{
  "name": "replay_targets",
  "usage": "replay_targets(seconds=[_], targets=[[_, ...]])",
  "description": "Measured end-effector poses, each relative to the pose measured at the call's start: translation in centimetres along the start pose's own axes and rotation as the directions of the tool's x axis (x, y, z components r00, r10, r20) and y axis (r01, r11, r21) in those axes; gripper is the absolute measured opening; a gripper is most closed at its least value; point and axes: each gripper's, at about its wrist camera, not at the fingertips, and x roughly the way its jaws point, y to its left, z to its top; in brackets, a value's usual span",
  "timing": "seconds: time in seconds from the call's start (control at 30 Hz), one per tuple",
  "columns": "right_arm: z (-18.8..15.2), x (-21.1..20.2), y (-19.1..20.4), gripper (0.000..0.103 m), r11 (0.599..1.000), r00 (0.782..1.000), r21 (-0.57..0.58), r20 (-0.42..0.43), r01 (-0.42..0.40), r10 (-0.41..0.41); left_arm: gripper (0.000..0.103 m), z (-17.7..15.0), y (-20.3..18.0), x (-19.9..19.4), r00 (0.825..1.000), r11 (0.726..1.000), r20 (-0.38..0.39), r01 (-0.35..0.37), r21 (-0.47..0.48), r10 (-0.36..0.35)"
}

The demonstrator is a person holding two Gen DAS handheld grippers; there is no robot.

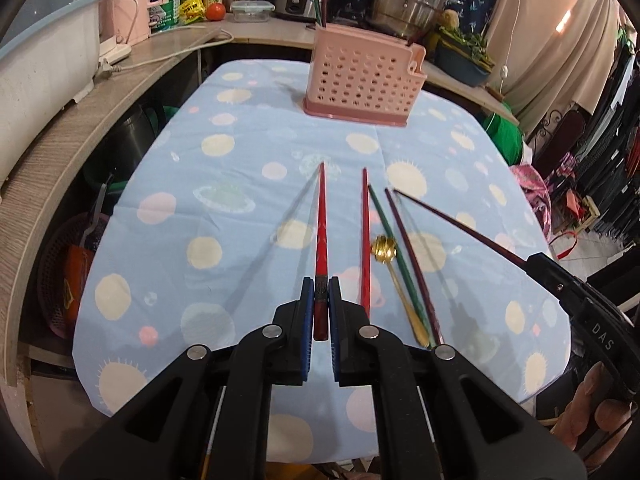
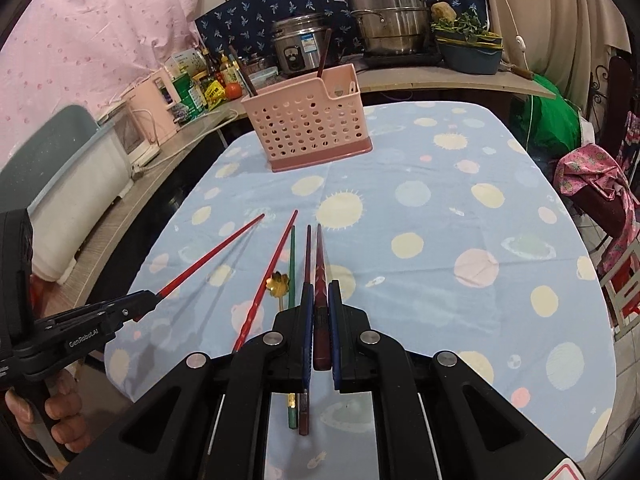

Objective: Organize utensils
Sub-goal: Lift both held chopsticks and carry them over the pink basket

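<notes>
The worktop [image 1: 248, 184], covered with a pale blue cloth printed with suns and planets, fills most of both views. At its far end stands a pink perforated utensil holder [image 1: 362, 80], with a few chopsticks already upright inside it.

The left hand-held gripper [image 1: 321, 292] is clenched on the thick end of a red chopstick [image 1: 321, 216], which points away toward the holder, its tip raised above the cloth and its shadow falling to the left. The right hand-held gripper [image 2: 321, 304] is likewise clenched on a dark maroon chopstick [image 2: 319, 264], pointing the same way.

Lying on the cloth between the two grippers, side by side, are a second red chopstick [image 1: 365, 240], a green chopstick [image 1: 394, 256] and a dark purple chopstick [image 1: 412, 264]. A small gold spoon [image 1: 384, 254] with a flower-shaped bowl rests just beside the green one, its handle running toward the near edge.

A hand [image 2: 60, 412] grips the left tool's handle at the lower left of the right view.
</notes>
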Motion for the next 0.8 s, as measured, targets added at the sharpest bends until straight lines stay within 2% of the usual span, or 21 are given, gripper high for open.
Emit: replay_targets(seconds=[0.33, 0.8], targets=[[4.0, -2.0, 0.0, 0.007, 1.000, 0.994, -0.003, 0.109, -0.002, 0.003, 0.007, 4.3, -0.3, -2.1, 0.996, 1.000, 0.093, 0.009, -0.007, -0.009], [8.8, -2.7, 0.0, 0.007, 1.000, 0.978, -0.008, 0.209, -0.006, 0.007, 0.007, 9.8, -0.2, -3.5, 0.982, 0.999, 0.185, 0.028, -0.017, -0.024]])
